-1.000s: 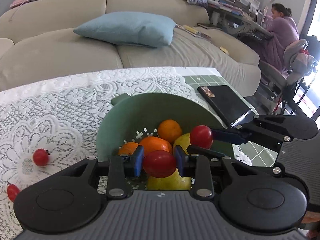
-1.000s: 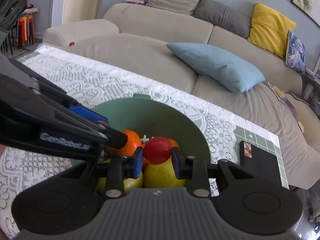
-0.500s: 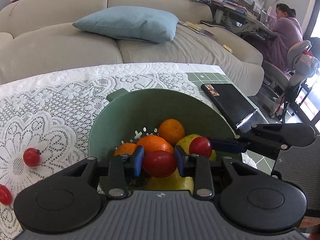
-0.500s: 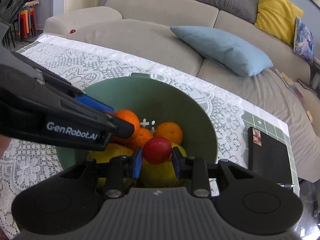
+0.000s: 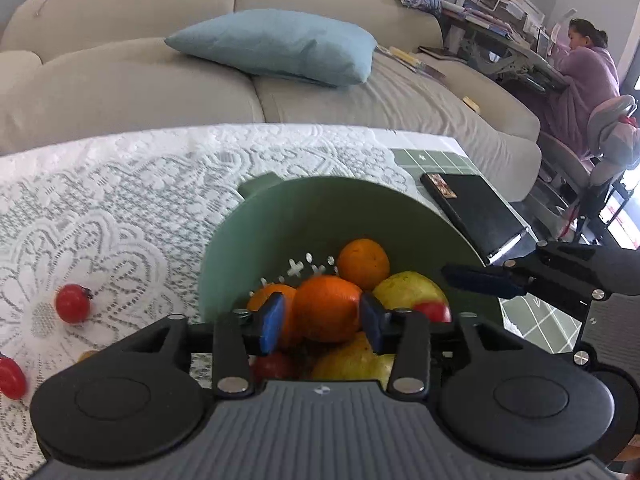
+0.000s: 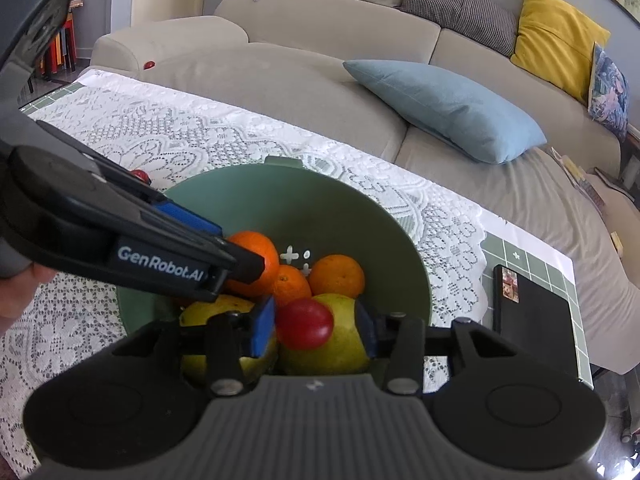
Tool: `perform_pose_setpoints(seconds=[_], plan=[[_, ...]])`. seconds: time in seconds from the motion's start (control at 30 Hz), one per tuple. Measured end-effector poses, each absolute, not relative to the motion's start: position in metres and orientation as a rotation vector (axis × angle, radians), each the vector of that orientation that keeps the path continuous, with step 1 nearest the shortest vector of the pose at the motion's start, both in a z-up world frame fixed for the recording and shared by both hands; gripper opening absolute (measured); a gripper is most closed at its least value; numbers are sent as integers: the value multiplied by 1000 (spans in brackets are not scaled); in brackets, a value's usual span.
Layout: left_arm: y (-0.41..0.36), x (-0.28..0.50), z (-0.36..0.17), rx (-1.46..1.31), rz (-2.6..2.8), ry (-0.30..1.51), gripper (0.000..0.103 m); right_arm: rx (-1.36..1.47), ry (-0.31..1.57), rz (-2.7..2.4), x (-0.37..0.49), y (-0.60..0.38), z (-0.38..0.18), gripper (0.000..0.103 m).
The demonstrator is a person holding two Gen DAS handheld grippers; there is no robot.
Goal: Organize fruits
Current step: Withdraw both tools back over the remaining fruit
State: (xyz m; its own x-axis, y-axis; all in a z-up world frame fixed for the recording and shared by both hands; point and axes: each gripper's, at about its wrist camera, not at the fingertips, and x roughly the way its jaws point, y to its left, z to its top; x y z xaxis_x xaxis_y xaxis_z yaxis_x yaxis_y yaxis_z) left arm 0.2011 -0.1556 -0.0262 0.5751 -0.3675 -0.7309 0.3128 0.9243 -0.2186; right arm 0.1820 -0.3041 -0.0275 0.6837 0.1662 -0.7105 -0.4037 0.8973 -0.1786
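Observation:
A green bowl (image 5: 320,208) on the lace cloth holds oranges (image 5: 362,262), yellow-green pears (image 5: 408,286) and red tomatoes. My left gripper (image 5: 322,322) is open over the bowl; a tomato (image 5: 276,364) lies below its jaws. My right gripper (image 6: 314,330) is open over the bowl (image 6: 352,216), with a red tomato (image 6: 304,322) loose between its jaws, resting on a pear (image 6: 340,340). The right gripper's fingers (image 5: 484,280) show in the left wrist view. The left gripper's fingers (image 6: 192,224) show in the right wrist view.
Two red tomatoes (image 5: 72,303) (image 5: 10,376) lie on the lace cloth left of the bowl. A black book (image 5: 476,210) (image 6: 536,312) lies right of the bowl near the table edge. A beige sofa with a blue cushion (image 5: 276,46) stands behind the table.
Both grippers have opened. The left one's tomato has dropped into the bowl below its jaws; the right one's tomato now rests on the pear.

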Motion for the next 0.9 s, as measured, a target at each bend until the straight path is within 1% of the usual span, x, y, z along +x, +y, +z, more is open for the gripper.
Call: perform_pose_setpoints(seconds=[0.07,0.17,0.2,0.27,0.33,0.4,0.47,0.57,0.67,0.9], plan=[[-152,198,-20,-75,-406,858,58,-329,742,322,182,-304,-25,57],[-145,191,-8,-82,-403,827,64,-319,717,315,179,-304,-19,63],[-143,189,-5,-80,-398,816,65,-315,707,312,178,-303,-16,64],[-137,184,3,-69,-381,792,65,-302,685,304,175,-299,-11,70],[-129,179,11,-43,-350,773,65,-284,660,299,170,-294,-6,74],[-122,172,18,-19,-334,744,65,-257,627,307,164,-286,0,74],[-112,163,25,-2,-318,718,65,-228,597,329,158,-277,4,81],[-95,155,30,0,-296,694,65,-191,561,377,149,-259,10,82],[-75,153,32,-11,-275,701,65,-159,549,417,146,-240,11,87],[-30,149,22,-45,-235,722,65,-96,572,428,148,-207,3,87]])
